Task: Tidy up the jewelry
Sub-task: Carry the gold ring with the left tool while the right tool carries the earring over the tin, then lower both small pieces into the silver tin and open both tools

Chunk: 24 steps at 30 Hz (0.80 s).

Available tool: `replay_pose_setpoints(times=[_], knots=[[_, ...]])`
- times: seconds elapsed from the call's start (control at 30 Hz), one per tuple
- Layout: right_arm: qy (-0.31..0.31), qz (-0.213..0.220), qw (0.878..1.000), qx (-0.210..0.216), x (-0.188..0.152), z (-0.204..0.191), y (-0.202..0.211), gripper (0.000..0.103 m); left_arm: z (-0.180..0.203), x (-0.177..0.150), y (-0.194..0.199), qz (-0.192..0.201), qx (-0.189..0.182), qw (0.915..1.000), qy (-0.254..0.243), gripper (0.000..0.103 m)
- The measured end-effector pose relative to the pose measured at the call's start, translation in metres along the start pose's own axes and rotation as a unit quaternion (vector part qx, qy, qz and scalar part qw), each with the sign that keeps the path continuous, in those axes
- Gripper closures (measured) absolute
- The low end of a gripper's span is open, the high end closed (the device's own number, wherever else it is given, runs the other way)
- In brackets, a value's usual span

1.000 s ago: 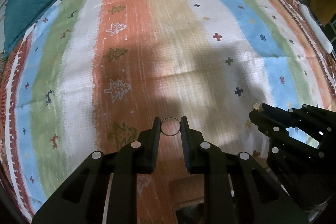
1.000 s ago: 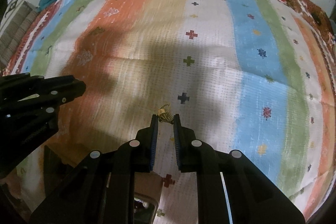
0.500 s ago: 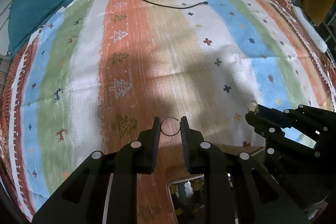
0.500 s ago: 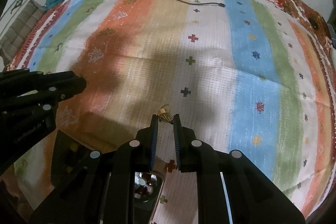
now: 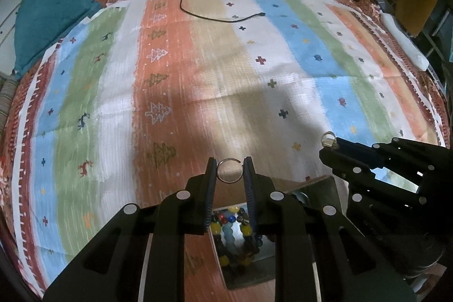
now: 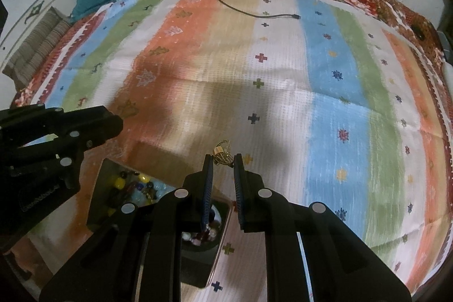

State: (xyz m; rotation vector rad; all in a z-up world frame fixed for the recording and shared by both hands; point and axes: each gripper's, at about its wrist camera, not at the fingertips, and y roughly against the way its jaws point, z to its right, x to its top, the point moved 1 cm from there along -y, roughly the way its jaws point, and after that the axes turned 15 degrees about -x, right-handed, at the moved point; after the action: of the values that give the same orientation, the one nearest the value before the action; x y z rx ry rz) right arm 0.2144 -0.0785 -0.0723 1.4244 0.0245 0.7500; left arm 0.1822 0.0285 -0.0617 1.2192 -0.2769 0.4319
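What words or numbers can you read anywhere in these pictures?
Left gripper: pale lettering low on its black body in the right wrist view, too blurred to read.
Striped cloth: only tree, cross and animal pictures, no words.
Box of coloured beads: no label shows.
Nothing else carries writing.

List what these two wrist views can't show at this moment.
- Left wrist view: the bead box is mostly covered by the left gripper holding the silver ring; compartments unreadable.
- Right wrist view: the gold ring in the right gripper is too small for detail.
- Both views: the box runs under the gripper bodies, outline incomplete.
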Motion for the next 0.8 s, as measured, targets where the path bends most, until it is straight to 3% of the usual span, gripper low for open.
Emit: replay_pose_setpoints(times=[0.8], knots=[[0.002, 0.020, 1.000, 0.019, -0.034, -0.004, 0.035, 0.087, 0.022, -0.040, 0.044, 0.042, -0.010, 0.9990, -0.011, 0.084]])
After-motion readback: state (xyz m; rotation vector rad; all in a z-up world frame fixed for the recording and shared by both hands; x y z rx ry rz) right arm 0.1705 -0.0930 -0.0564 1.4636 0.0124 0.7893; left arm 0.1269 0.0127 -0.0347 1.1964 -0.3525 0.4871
